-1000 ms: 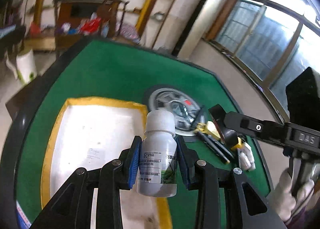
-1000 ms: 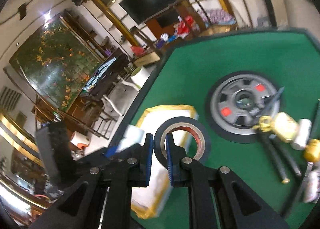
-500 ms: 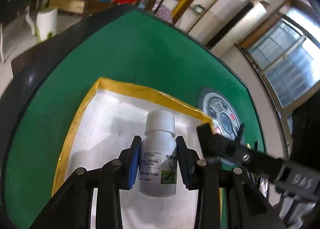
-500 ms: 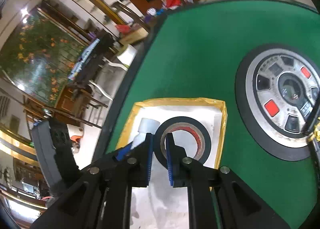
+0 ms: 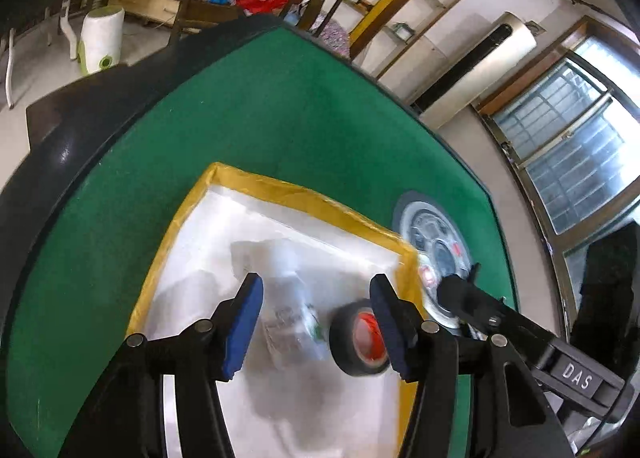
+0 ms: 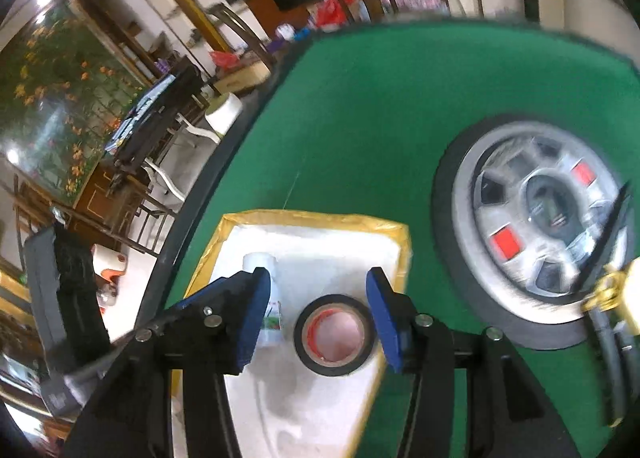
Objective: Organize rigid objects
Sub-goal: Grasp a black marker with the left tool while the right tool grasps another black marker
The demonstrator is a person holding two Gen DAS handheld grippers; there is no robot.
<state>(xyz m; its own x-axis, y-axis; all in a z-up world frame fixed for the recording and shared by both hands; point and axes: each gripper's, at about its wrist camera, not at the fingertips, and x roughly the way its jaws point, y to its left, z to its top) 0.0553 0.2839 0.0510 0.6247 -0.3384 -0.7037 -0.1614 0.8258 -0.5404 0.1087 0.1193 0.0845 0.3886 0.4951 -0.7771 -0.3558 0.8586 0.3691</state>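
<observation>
both grippers hang spread wide over a white tray edged in yellow tape, neither one pinching anything. from the left wrist view, the left gripper (image 5: 316,314) fills the lower middle of the frame, its blue pads (image 5: 245,324) well apart, and a blurred white bottle (image 5: 294,304) lies between them on the tray (image 5: 280,194) floor. just right of the bottle, at lower center right, a roll of black tape (image 5: 358,338) with a red core shows tilted up on its edge, partly behind the right-hand pad. the right gripper's black body (image 5: 520,338), marked "das", crosses the lower right of that frame.

from the right wrist view, the right gripper (image 6: 316,318) sits at lower center with its blue pads (image 6: 382,318) parted, the black tape (image 6: 334,334) lying flat between them on the tray (image 6: 316,218), clear of both pads. the white bottle (image 6: 268,298) lies at center left, partly behind the left-hand pad and just beside the tape. the tray rests on a green felt bench (image 6: 380,106). at right of the frame a round grey panel (image 6: 536,226) with red buttons is set in the felt, a dark tool (image 6: 608,230) lies slanted across its right edge, and a yellow object (image 6: 616,290) shows at the right edge, too blurred to identify.
</observation>
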